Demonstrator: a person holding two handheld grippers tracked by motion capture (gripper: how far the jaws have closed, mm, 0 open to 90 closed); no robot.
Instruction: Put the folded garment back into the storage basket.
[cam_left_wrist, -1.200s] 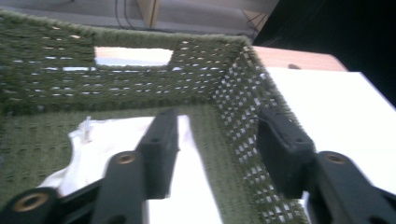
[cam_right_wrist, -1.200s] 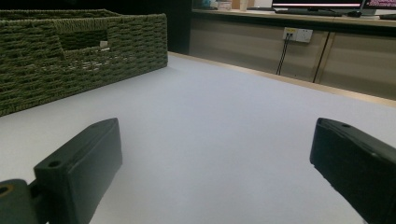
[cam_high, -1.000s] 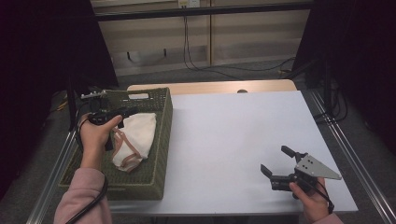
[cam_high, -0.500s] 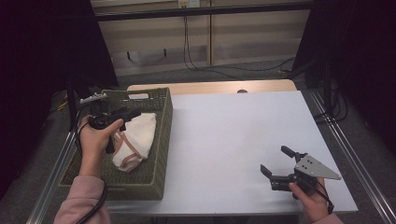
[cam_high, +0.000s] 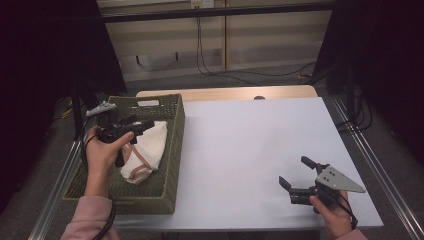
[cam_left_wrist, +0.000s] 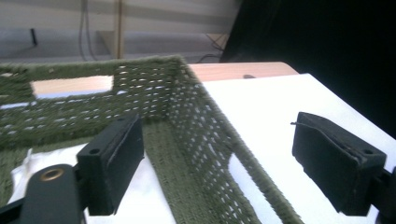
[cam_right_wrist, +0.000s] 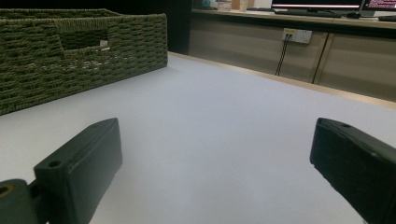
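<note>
Nothing is lifted yet — left gripper (cam_high: 131, 126), jaws spread, hovers above the white cloth bag (cam_high: 145, 150) in the woven basket (cam_high: 170, 165); right gripper (cam_high: 295, 180) idles spread — empty.

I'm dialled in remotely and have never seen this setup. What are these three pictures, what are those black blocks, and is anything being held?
No robot here: a person holds a hand-held two-jaw gripper in each hand. The high view looks down on the white table from above the person's side. The left gripper is over a green woven basket at the table's left edge; a cream cloth lies inside it. The right gripper is low over bare table near the front right.

The other two pictures come from cameras riding on each gripper; the black blocks are that gripper's own jaws. In both, the jaws stand wide apart with nothing between them, so nothing is held. The left gripper view looks across the basket's side wall, the right one across the table towards the basket.
</note>
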